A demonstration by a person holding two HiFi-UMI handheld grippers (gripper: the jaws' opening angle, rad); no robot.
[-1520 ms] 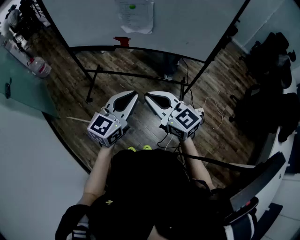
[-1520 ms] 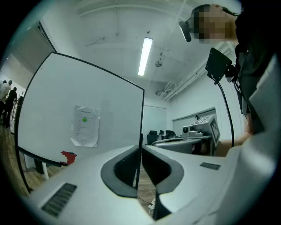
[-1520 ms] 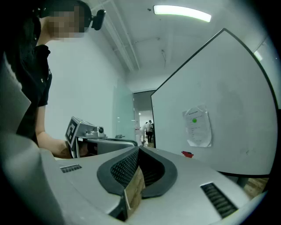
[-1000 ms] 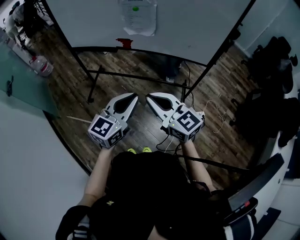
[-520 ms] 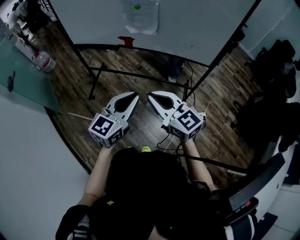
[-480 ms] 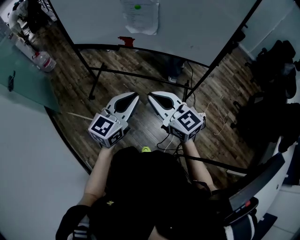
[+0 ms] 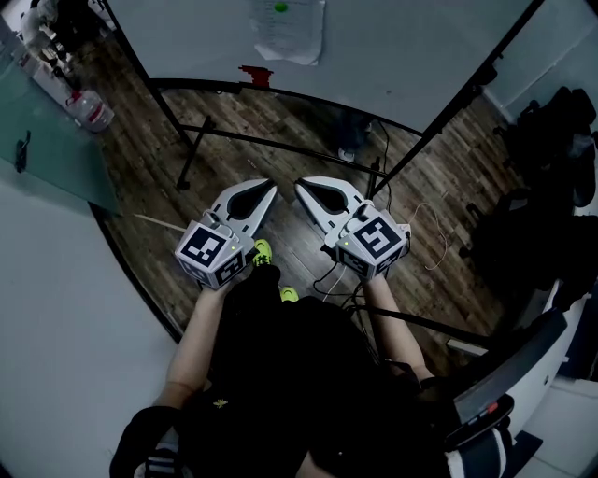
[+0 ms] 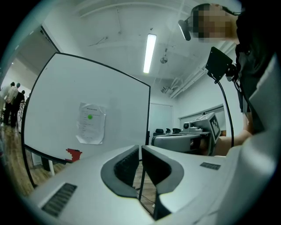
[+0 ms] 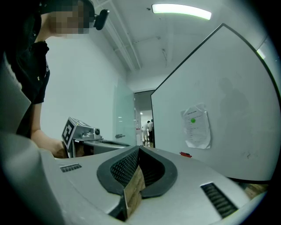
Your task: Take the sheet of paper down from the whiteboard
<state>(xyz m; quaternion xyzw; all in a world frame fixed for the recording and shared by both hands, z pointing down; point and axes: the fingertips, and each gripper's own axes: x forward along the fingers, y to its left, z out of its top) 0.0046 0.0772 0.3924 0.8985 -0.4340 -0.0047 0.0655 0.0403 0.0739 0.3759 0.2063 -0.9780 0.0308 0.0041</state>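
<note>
First, the head view. Both claws were held level over the dark wooden floor (image 7: 280, 154), side by side and near each other, in front of the person (image 7: 280, 373). The left claw (image 7: 267, 187) and the right claw (image 7: 301, 184) were each seen with jaws drawn together and nothing gripped. The sheet of paper (image 7: 291, 33) was noted on the whiteboard (image 7: 411, 47) at the top of the frame, well apart from both claws, with a green dot (image 7: 281, 7) near its upper edge. A small red object (image 7: 249, 76) was seen at the board's lower rail, just below the sheet. A plastic bottle (image 7: 89, 110) was noted at the far left.

Next, the left gripper view. The jaws were found closed, with only a thin slit between them, and nothing was held. The sheet (image 8: 91, 123) was seen on the board to the left of the jaws, the red object below it.

Lastly, the right gripper view. The jaws were found tip to tip, with nothing clamped. The sheet (image 9: 196, 126), slightly crumpled, was seen on the board to the right.
</note>
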